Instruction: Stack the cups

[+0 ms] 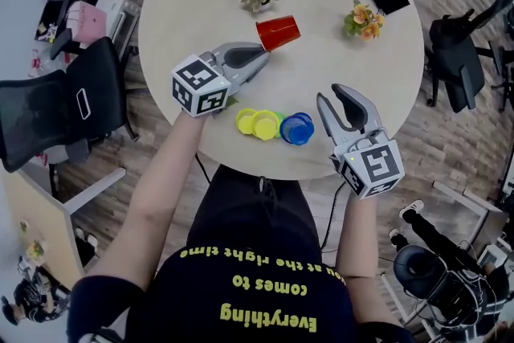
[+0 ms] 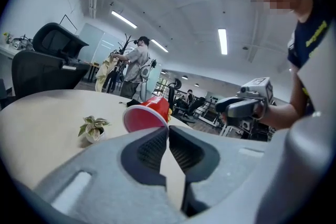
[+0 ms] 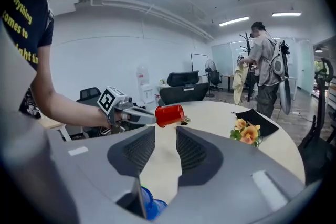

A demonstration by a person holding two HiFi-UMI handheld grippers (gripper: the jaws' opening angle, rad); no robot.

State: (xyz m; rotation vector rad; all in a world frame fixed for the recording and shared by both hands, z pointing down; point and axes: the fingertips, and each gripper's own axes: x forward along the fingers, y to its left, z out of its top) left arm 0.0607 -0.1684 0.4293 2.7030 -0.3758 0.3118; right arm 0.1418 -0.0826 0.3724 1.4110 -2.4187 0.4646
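Above the round table (image 1: 321, 68), left tongs (image 1: 261, 54) pinch the red cup (image 1: 279, 33); right tongs (image 1: 331, 95) stand apart, empty.

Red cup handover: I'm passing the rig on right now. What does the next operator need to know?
Left gripper: shut on the red cup by its rim, cup on its side, off the table.
Right gripper: open, empty, near the blue cups.
Yellow cups and blue cups lie together at the near table edge.
Done: red cup picked up.
Left: stack it with the others.
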